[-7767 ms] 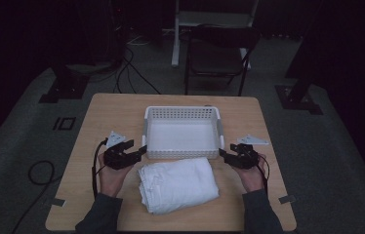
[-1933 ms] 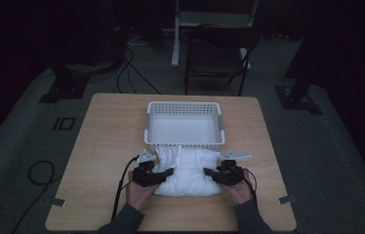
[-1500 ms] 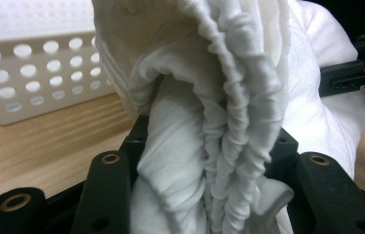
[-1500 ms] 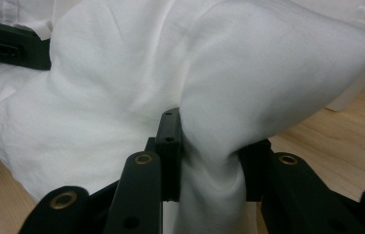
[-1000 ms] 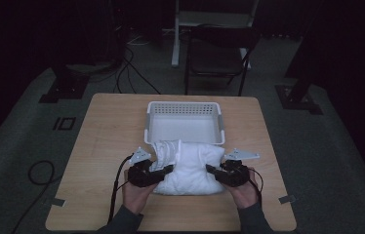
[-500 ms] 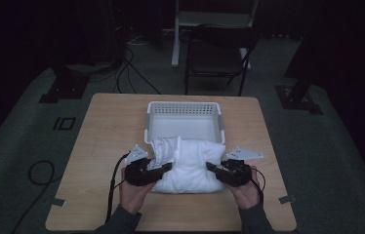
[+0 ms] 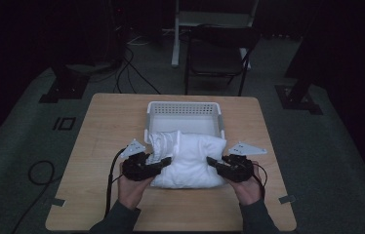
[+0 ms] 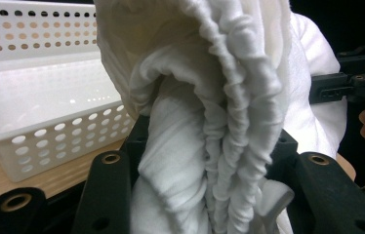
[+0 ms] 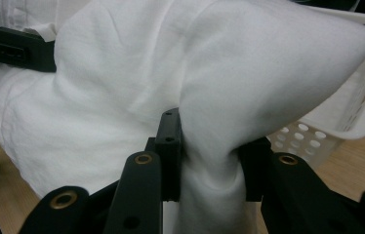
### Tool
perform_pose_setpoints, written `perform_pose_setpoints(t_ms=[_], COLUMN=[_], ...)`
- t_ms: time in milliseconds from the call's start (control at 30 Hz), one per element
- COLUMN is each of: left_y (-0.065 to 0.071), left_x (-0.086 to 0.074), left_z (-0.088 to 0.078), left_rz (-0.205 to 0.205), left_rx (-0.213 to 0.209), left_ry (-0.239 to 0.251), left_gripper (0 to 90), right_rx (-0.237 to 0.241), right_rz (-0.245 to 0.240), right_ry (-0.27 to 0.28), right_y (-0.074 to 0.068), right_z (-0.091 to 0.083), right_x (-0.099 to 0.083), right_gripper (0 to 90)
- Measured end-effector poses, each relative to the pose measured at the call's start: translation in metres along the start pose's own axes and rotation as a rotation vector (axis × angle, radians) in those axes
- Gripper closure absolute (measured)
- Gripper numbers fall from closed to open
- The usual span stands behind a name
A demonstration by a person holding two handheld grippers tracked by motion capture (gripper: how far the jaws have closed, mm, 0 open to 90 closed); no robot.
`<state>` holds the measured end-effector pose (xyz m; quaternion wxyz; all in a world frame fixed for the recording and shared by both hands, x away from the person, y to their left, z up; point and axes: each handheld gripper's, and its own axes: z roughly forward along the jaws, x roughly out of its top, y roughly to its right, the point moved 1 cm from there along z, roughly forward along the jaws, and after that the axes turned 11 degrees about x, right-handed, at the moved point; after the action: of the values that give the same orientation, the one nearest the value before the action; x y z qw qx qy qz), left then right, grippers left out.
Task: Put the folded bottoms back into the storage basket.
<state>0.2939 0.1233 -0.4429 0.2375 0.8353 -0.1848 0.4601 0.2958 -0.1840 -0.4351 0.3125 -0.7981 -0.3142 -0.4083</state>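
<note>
While the folded white towel (image 7: 188, 161) is hanging between the two grippers, it's sitting right at the near wall of the white basket (image 7: 184, 108), its far edge already resting on or just over the near rim (can't tell which from above), and the rest is sagging down toward the bench (image 7: 97, 126). The left gripper (image 7: 163, 161) is clamping a thick bunched-up wad of the towel's left end; in the left gripper view the folds (image 8: 205, 126) are stuffed between the jaws. The right gripper (image 7: 211, 161) is pinching the opposite end, and in the right gripper view the cloth (image 9: 210, 97) is squeezed tight between the jaws, with the basket's perforated wall (image 9: 317, 141) just behind it.

So it looks like the towel is getting lifted over into the basket and isn't in yet.

What's worrying me: the middle is drooping, so if the lift isn't high enough the belly is probably going to catch the near rim and shove or tip the basket, since it looks light. Also the left grab is on loose outer folds, so layers could slip out and the whole thing could unfold mid-carry. Pulling the hands apart unevenly would probably yank it out of the right pinch
</note>
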Motion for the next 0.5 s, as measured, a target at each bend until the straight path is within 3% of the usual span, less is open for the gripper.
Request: perform_pose_setpoints(t_ms=[500], left_y=[-0.003], left_x=[0.013], left_z=[-0.001], left_rz=[0.001], left_rx=[0.004], left_ry=[0.020], left_gripper=[52.7], right_rx=[-0.007], right_rz=[-0.004], right_ry=[0.034], right_y=[0.002], right_z=[0.001], right_x=[0.011], right_gripper=[69.9])
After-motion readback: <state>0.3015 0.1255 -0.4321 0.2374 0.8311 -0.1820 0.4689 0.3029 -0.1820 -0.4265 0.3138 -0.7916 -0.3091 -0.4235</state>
